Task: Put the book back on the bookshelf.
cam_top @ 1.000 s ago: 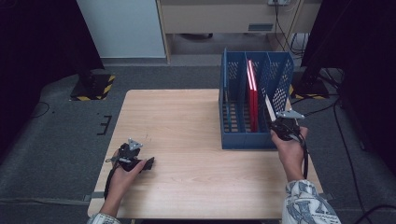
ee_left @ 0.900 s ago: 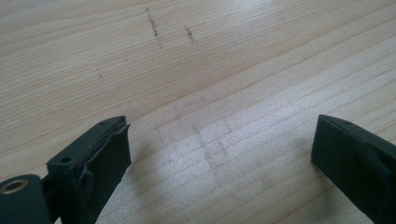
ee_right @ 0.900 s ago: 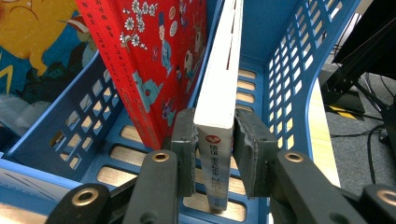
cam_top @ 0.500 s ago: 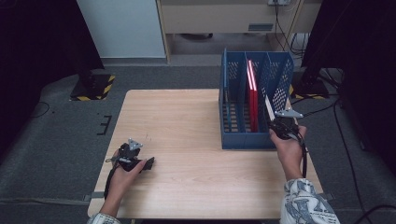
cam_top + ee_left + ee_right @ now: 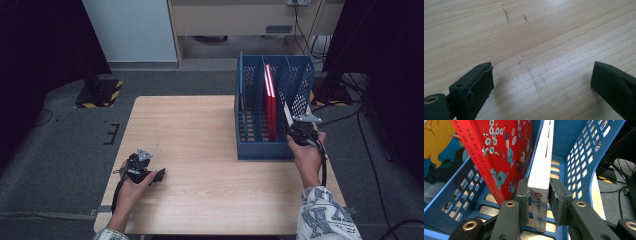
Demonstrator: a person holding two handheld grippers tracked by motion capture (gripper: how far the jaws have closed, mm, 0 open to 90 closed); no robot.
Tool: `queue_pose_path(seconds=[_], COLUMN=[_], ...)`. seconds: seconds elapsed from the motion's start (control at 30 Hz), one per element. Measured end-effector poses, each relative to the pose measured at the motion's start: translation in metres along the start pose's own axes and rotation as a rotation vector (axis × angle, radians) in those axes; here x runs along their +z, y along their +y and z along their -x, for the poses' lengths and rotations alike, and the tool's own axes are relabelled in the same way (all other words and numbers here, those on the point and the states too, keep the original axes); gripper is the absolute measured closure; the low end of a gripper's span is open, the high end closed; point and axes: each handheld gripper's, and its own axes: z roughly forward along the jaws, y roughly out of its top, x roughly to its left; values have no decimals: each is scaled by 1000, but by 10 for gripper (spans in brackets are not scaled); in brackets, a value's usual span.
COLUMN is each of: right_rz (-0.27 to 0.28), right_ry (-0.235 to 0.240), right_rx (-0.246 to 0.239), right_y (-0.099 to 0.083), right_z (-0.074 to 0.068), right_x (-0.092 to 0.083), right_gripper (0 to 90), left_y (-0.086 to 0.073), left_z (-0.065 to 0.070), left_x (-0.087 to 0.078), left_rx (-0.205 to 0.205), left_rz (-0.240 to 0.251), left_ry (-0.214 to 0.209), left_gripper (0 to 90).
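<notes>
A blue slotted file rack (image 5: 250, 145) stands on the right half of the wooden table (image 5: 200, 130). A red book (image 5: 270, 107) stands upright in its middle compartment. My right gripper (image 5: 295, 131) is at the rack's near right corner, shut on a thin white-spined book (image 5: 288, 116) that tilts into the right compartment. In the right gripper view both pads clamp the white book (image 5: 541, 170) by its spine, and the red book (image 5: 499, 152) leans to its left. My left gripper (image 5: 159, 176) rests low near the table's front left. Its jaws (image 5: 541, 82) are wide open over bare wood.
The rack's perforated right wall (image 5: 584, 162) runs close beside the held book. Its left compartment (image 5: 248, 115) holds nothing. A white cabinet (image 5: 130, 30) stands beyond the table, and cables (image 5: 345, 120) lie on the floor to the right.
</notes>
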Motion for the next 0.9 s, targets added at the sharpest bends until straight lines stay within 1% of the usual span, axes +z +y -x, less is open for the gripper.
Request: queue_pose_path(seconds=[0.2, 0.3, 0.33, 0.43, 0.53, 0.67, 0.77, 0.9], right_rz=[3, 11, 12, 25, 39, 60, 76, 93], right_ry=[6, 13, 13, 18, 23, 31, 37, 56], right_rx=[-1, 3, 2, 17, 12, 17, 12, 7], right_y=[0, -1, -2, -4, -6, -7, -10, -14], right_z=[0, 1, 2, 3, 5, 5, 5, 4], right_x=[-1, -2, -3, -6, -10, -16, -21, -28], right_gripper=[690, 618, 608, 541, 468, 407, 368, 324], left_y=[0, 0, 0, 0, 0, 0, 0, 0], left_z=[0, 0, 0, 0, 0, 0, 0, 0], left_x=[0, 0, 0, 0, 0, 0, 0, 0], left_rx=[0, 0, 0, 0, 1, 1, 0, 0], left_rz=[0, 0, 0, 0, 0, 0, 0, 0], left_ry=[0, 0, 0, 0, 1, 2, 2, 2], left_gripper=[34, 35, 35, 34, 34, 34, 34, 34])
